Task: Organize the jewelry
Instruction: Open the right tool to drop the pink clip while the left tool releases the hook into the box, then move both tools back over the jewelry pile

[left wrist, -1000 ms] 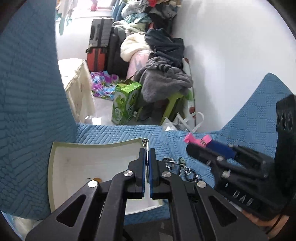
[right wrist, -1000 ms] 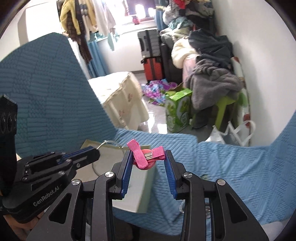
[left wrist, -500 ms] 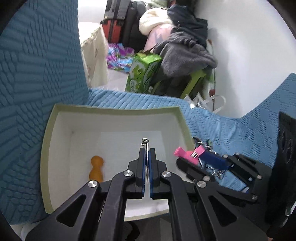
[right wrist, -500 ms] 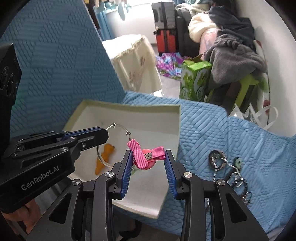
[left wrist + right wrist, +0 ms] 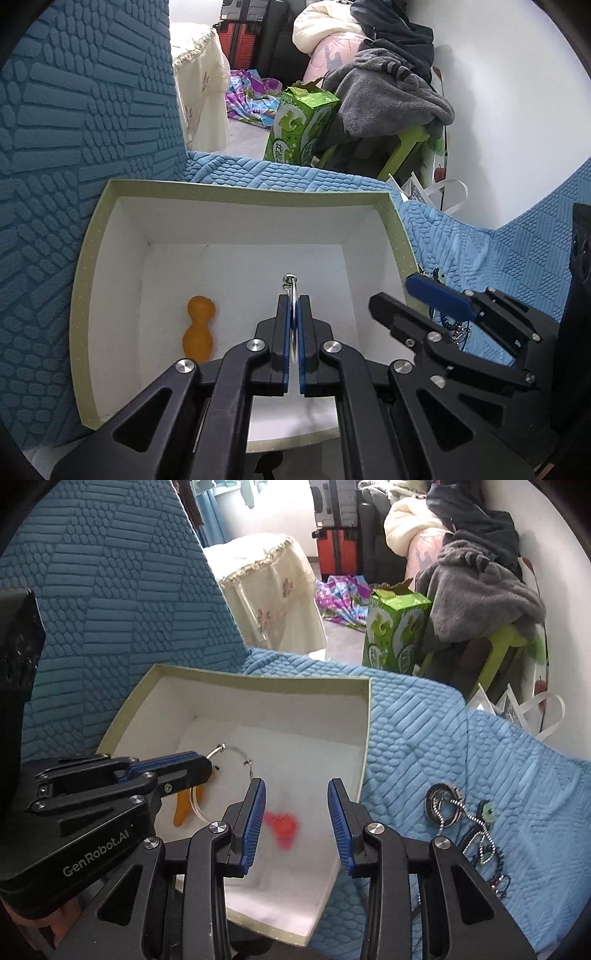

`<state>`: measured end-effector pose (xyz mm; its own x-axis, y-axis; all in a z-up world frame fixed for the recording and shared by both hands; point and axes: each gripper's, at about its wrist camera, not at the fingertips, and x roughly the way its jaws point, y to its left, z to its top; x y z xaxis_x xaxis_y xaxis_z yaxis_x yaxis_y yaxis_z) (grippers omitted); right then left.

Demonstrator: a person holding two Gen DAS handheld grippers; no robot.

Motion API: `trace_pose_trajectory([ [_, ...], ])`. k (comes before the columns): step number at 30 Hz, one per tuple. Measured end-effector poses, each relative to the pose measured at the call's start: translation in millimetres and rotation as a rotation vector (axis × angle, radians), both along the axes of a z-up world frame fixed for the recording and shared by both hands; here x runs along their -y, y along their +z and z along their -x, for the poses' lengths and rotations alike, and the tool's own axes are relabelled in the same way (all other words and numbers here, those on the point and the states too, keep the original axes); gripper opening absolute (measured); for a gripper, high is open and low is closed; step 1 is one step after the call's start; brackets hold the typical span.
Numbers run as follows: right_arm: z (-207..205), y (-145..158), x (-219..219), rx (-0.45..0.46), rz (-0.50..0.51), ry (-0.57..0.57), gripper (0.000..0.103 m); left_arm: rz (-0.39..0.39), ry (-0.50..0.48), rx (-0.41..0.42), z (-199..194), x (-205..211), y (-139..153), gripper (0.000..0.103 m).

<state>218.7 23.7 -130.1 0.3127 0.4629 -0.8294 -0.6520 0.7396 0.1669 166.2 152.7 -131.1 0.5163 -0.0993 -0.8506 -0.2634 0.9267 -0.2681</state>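
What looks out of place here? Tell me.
The pink hair clip is a blur below the open right gripper, whose jaws have just been opening: it seems to be dropping into the box. More jewelry lies tangled on the blue cover.

Blue quilted cover (image 5: pixel 424 738) over the seat. Beyond its far edge, on the floor: green carton (image 5: pixel 397 627), green stool (image 5: pixel 495 653) heaped with grey clothes (image 5: pixel 480 590), red suitcase (image 5: pixel 336 550). Cream-draped table (image 5: pixel 273 590) stands farther left.
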Motion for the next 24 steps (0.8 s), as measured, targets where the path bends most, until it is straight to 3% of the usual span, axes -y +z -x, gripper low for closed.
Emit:
trace_pose_trajectory([
  [4, -3.7, 15.7, 9.3, 0.023, -0.023, -0.007, 0.040, -0.005, 0.025, 0.028, 5.7, -1.5, 14.2, 0.005],
  [6, -3.9, 25.5, 14.8, 0.040, -0.036, -0.008, 0.041, -0.007, 0.036, 0.037, 7.9, -2.2, 19.2, 0.021],
  [8, -3.3, 35.5, 19.8, 0.055, -0.047, -0.009, 0.041, -0.005, 0.055, 0.071, 13.5, -2.3, 30.1, 0.052],
  [14, 2.8, 68.1, 48.2, 0.119, -0.094, -0.024, 0.041, -0.011, 0.085, 0.201, 29.8, 1.7, 65.3, 0.054],
  [24, 11.8, 116.8, 106.1, 0.215, -0.150, -0.050, 0.042, -0.060, 0.097, 0.324, 56.9, 29.2, 111.0, 0.054],
])
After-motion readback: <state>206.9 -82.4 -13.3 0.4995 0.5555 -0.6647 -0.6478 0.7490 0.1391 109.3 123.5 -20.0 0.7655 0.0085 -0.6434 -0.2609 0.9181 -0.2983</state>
